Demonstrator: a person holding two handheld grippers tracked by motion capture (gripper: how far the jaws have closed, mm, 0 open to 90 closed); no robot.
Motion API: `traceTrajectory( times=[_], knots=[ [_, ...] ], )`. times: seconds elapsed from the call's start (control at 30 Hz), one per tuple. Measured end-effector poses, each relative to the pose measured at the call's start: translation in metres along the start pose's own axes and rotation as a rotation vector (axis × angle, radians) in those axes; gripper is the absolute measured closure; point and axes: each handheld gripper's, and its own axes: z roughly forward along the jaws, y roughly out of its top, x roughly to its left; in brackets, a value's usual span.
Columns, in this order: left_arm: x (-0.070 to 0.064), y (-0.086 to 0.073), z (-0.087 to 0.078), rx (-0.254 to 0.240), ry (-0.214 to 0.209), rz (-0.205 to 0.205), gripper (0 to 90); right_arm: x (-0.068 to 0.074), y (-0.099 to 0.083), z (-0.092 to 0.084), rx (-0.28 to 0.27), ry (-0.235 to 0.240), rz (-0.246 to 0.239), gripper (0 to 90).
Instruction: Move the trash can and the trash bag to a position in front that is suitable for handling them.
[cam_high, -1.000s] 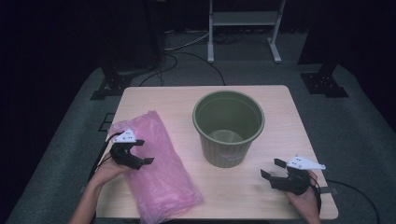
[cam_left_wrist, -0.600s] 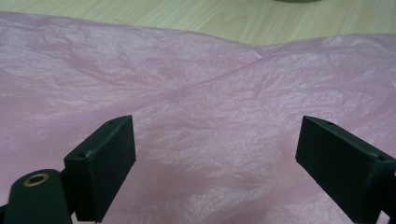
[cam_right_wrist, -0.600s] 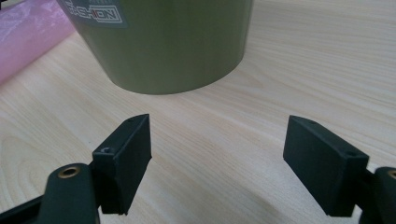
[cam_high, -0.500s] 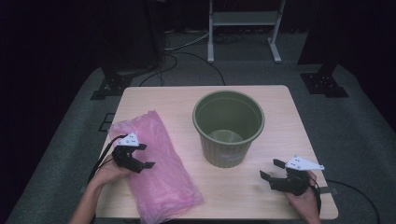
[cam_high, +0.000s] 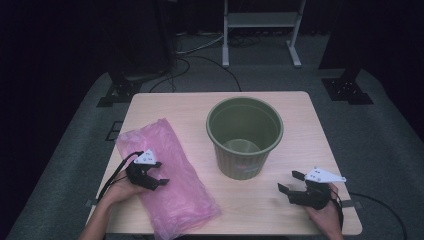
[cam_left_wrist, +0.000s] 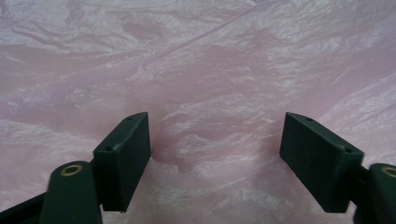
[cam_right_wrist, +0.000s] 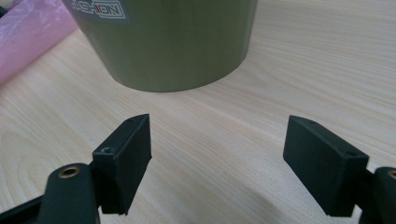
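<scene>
Hovering low over the pink plastic bag (cam_high: 165, 182), the left gripper (cam_high: 156, 176) has just been narrowing its jaws, and the high view shows it has slid a little toward the person along the bag since a second ago. In the left gripper view the jaws stand fairly wide, with a small raised pucker of film (cam_left_wrist: 187, 161) between them; the pads do not yet press on it, so nothing is held. The bag lies flat and crumpled on the bench (cam_high: 300, 120) at about 8 o'clock from the green bin (cam_high: 245, 135), its near corner reaching the bench's front edge.

The right gripper (cam_high: 292, 182) rests on the bench at about 4 o'clock from the bin, apart from it, jaws wide and empty; it has kept its place. In the right gripper view the bin's wall stands ahead of it, upright, with its mouth open.

The narrowing suggests a pinch on the bag is under way, probably to lift it toward the bin. Thin film slips easily, so the jaws must gather a real fold.
</scene>
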Motion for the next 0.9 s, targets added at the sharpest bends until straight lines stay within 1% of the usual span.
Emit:
traceTrajectory(
  times=[0.07, 0.23, 0.4, 0.6, 0.77, 0.8, 0.83, 0.9],
  knots=[
    [-0.003, 0.001, 0.001, -0.011, 0.004, -0.005, 30.2, 0.001, 0.0, 0.0, 0.001, 0.0, -0.006, 22.5],
    [-0.008, 0.002, 0.002, -0.024, 0.012, -0.015, 40.1, 0.001, 0.0, 0.0, 0.002, 0.001, -0.008, 22.5],
    [-0.011, 0.007, 0.004, -0.028, 0.011, -0.018, 55.2, 0.001, 0.001, -0.001, 0.001, 0.001, -0.005, 22.7],
    [-0.014, 0.012, 0.008, -0.029, 0.013, -0.019, 68.7, 0.001, 0.0, -0.001, -0.004, 0.0, -0.006, 22.8],
    [-0.017, 0.015, 0.011, -0.036, 0.002, -0.022, 83.2, -0.001, 0.0, -0.003, -0.006, 0.0, -0.002, 22.8],
    [-0.018, 0.016, 0.011, -0.023, -0.008, -0.019, 85.8, -0.001, 0.0, -0.003, -0.006, 0.001, 0.0, 23.1],
    [-0.018, 0.016, 0.012, -0.024, -0.016, -0.025, 87.2, -0.001, 0.0, -0.003, -0.007, 0.001, 0.0, 23.5],
    [-0.018, 0.018, 0.012, -0.016, -0.017, -0.02, 88.7, -0.001, 0.0, -0.003, -0.009, 0.004, 0.005, 23.6]
  ],
)
